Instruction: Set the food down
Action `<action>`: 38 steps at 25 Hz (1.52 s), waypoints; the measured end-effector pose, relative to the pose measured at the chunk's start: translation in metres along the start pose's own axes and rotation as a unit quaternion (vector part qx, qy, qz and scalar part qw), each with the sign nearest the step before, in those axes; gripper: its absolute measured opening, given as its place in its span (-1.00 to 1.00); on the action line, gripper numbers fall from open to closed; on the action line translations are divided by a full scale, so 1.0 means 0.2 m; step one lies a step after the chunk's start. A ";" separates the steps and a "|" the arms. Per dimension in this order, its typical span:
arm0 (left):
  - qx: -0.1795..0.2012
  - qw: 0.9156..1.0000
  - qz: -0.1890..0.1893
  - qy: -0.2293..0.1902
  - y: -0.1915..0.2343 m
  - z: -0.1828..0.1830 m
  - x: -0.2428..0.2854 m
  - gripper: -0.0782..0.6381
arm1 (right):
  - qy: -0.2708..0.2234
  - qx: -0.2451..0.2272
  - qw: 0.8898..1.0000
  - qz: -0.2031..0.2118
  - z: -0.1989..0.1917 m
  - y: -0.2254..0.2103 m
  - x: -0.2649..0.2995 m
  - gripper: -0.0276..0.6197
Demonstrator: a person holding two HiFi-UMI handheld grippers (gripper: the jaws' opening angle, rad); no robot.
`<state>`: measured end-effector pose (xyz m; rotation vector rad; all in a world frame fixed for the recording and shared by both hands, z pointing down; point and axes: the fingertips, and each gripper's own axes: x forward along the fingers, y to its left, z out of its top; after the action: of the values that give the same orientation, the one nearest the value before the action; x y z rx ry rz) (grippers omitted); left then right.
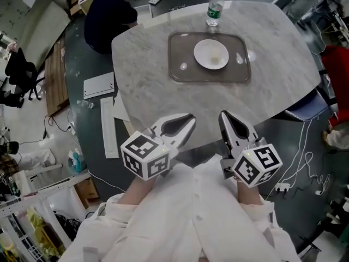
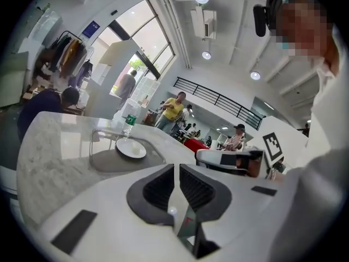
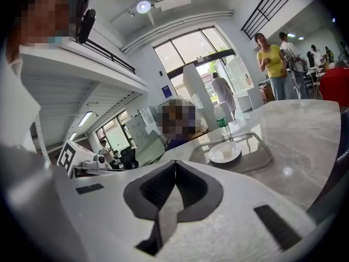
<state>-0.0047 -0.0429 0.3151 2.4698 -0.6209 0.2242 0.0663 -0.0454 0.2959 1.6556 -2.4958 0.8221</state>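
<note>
With the plate (image 1: 211, 54) in the tray (image 1: 180, 72) on the counter (image 1: 142, 59), the clenched, empty right claw (image 1: 224, 117) and the left claw (image 1: 190, 118), empty and a slit apart, should hang well clear.

The near half of the table (image 1: 147, 75) is bare marble from its near edge up to the tray (image 1: 177, 72), with clear strips along both side edges. Toward the far edge the tray's raised rim and the plate (image 1: 211, 54) inside it stand in the way. A bottle (image 1: 215, 7) stands upright just behind the tray, and a seated person (image 1: 106, 15) crowds the far left corner.
</note>
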 end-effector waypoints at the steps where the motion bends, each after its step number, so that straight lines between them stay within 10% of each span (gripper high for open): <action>1: -0.003 1.000 -0.001 -0.001 -0.01 -0.01 -0.01 -0.67 | 0.002 -0.003 1.000 0.005 -0.01 0.02 0.01 -0.91; 10: -0.030 0.999 0.013 -0.007 -0.06 -0.02 0.05 -0.67 | 0.051 -0.063 0.994 0.073 -0.03 0.12 0.01 -0.91; 38: -0.015 1.000 0.001 0.021 -0.19 -0.04 0.15 -0.67 | 0.070 -0.079 0.992 0.074 -0.04 0.00 -0.09 -0.91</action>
<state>0.0397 -0.0222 0.3128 2.4286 -0.6053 0.2661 0.0728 -0.0270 0.2974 1.3298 -2.5358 0.7049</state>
